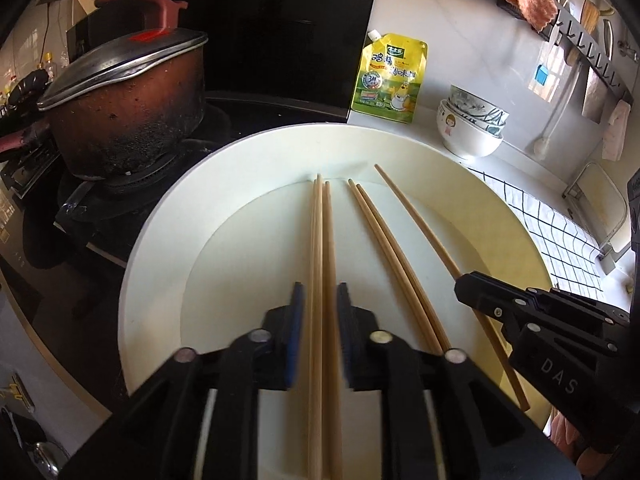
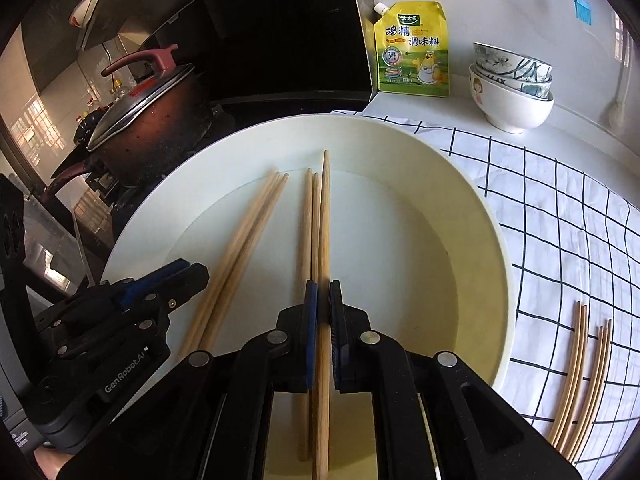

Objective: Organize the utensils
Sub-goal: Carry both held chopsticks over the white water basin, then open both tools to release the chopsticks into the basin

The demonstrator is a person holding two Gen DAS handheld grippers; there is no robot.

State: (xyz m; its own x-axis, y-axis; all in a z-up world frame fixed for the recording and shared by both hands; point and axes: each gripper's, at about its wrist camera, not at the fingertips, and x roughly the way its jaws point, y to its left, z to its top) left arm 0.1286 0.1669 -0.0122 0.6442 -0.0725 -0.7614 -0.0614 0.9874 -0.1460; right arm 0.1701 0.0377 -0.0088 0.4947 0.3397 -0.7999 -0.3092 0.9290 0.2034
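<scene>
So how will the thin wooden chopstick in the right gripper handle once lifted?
The thin wooden chopstick looks straight, so probably stiff and light. Clamped near one end by the right gripper, it may pivot. It could roll on the smooth cream plate.

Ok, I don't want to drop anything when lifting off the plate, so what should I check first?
1. Right gripper clamped on single long wooden chopstick: ok.
2. Two neighbouring wooden chopsticks clear of that grip: cannot tell.
3. Left gripper gripping bundle of three wooden chopsticks: not ok, pads stand apart.
4. Grippers clear of each other: ok.
5. Free room on black-and-white checked cloth: ok.
</scene>
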